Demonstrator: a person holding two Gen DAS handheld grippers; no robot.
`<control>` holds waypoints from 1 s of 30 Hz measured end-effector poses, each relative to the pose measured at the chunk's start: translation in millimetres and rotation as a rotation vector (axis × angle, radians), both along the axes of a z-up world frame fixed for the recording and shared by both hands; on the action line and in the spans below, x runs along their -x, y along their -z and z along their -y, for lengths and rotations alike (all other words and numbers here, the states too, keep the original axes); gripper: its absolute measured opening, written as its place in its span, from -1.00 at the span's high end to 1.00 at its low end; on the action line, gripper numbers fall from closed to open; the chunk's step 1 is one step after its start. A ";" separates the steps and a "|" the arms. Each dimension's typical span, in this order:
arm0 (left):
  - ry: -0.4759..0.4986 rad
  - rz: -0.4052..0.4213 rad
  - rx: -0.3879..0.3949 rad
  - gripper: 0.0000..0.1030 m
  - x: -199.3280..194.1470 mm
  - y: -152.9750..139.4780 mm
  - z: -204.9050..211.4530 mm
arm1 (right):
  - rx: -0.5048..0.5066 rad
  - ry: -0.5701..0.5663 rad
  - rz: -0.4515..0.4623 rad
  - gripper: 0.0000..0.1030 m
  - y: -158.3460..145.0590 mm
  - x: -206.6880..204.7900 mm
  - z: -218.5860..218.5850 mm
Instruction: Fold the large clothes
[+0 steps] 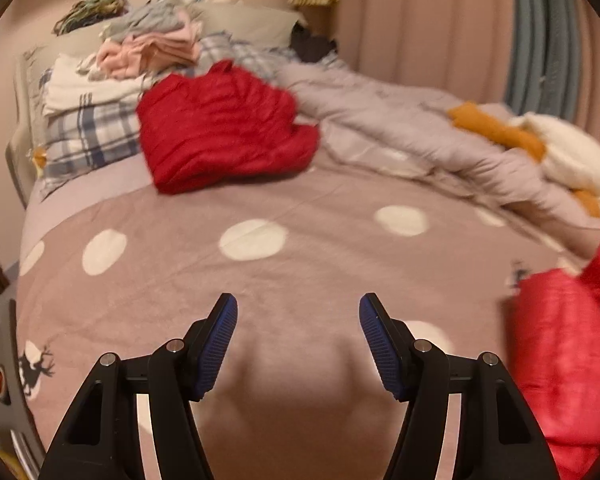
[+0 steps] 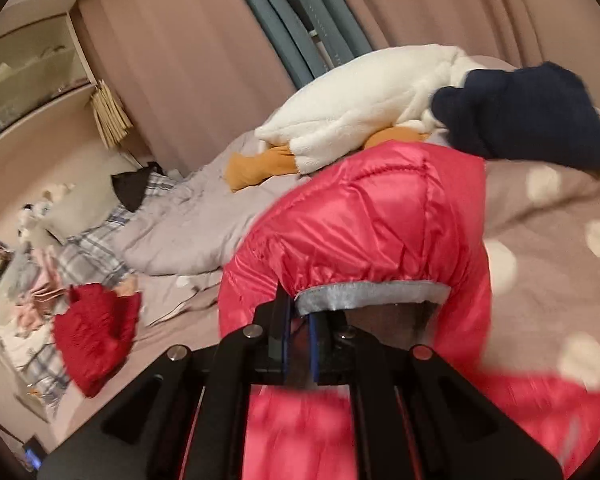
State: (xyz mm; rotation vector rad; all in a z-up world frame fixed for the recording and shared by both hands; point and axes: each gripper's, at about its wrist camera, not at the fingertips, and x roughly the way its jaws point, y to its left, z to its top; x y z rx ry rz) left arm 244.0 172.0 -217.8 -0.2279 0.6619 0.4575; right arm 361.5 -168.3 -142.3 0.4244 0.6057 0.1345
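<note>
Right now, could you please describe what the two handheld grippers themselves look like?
Both look alike. The left gripper has matte black, angular arms with triangular cutouts, round silver pivot pins, and fingers faced with ribbed blue pads. The right gripper has the same black frame and blue pads, though one of its pins looks red. No cables, sleeves or hands show.

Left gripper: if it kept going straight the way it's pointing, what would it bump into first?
Probably the dotted blanket. The left gripper is open and empty, tilted down at bare blanket. The red sweater lies farther up the bed, and the red jacket is off to the right, so neither seems in line.
</note>
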 end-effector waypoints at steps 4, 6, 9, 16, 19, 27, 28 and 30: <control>0.051 -0.002 -0.045 -0.26 8.8 -13.2 28.0 | 0.019 -0.029 -0.020 0.79 5.0 71.5 0.8; 0.071 0.008 -0.055 -0.26 14.2 -16.5 37.3 | 0.014 -0.022 -0.053 0.77 14.0 95.3 2.4; 0.101 0.025 -0.036 -0.26 19.4 -20.7 50.2 | 0.021 -0.040 -0.081 0.06 18.3 136.6 5.8; 0.343 0.034 0.270 -0.53 4.5 -23.1 92.0 | -0.014 0.016 -0.028 -0.53 0.6 157.2 32.6; 0.505 0.030 0.453 -0.53 -14.4 -17.8 120.8 | -0.102 0.011 -0.101 -0.53 22.1 139.6 43.2; 0.655 -0.067 0.648 -0.53 -90.1 -3.1 191.6 | -0.266 0.065 -0.179 -0.39 68.5 109.5 69.2; 0.664 -0.073 0.678 -0.53 -97.0 -1.6 194.6 | -0.259 0.071 -0.176 -0.32 70.2 102.1 71.3; 0.656 -0.070 0.716 -0.53 -106.7 0.0 199.3 | -0.281 0.058 -0.193 0.16 74.7 89.8 73.4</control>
